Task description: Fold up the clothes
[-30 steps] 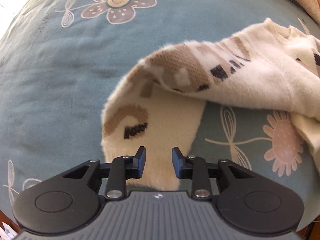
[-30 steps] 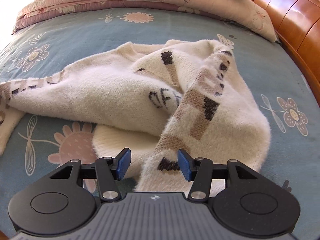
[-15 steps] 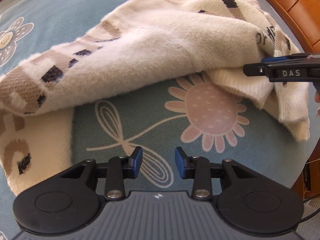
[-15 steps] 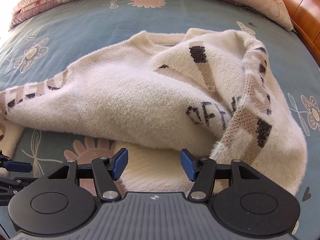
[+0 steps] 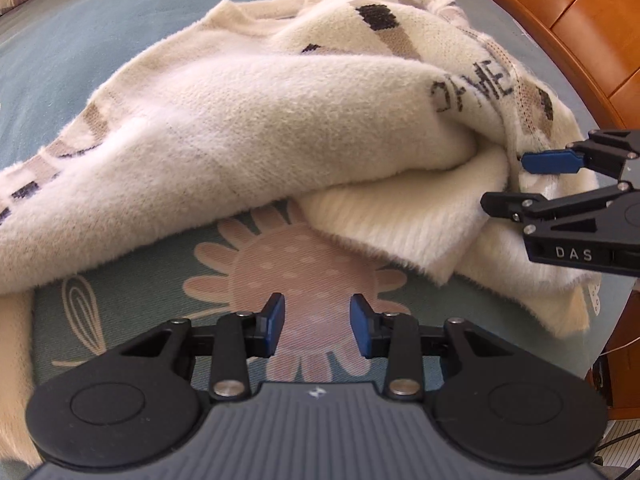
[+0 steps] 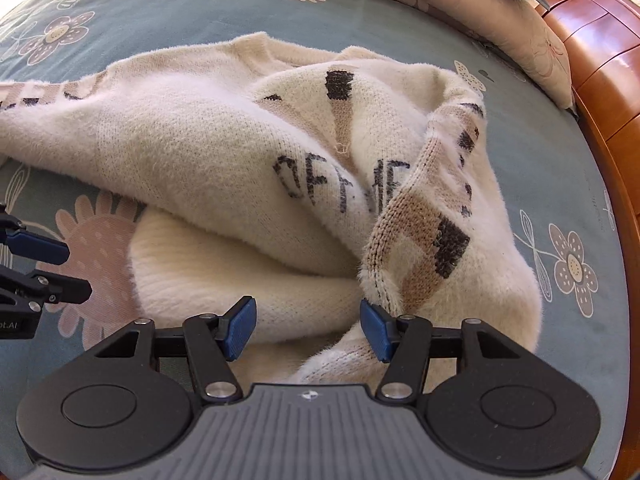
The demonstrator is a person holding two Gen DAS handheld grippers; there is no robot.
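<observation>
Both grippers' fingers stood apart and held nothing over the sweater.

Left gripper (image 5: 317,323), fingers narrowly parted, hung above a pink flower on the bedsheet (image 5: 120,12), short of the knit; right gripper (image 6: 308,327) stood wider, its blue pads over the ribbed hem (image 6: 208,268), not pressing it. Sweater (image 6: 188,152) lay crumpled on the bed near the wooden frame (image 6: 604,80): fluffy cream knit, tan and black blocks down a sleeve thrown across it, dark lettering on the front, hem folded under.
</observation>
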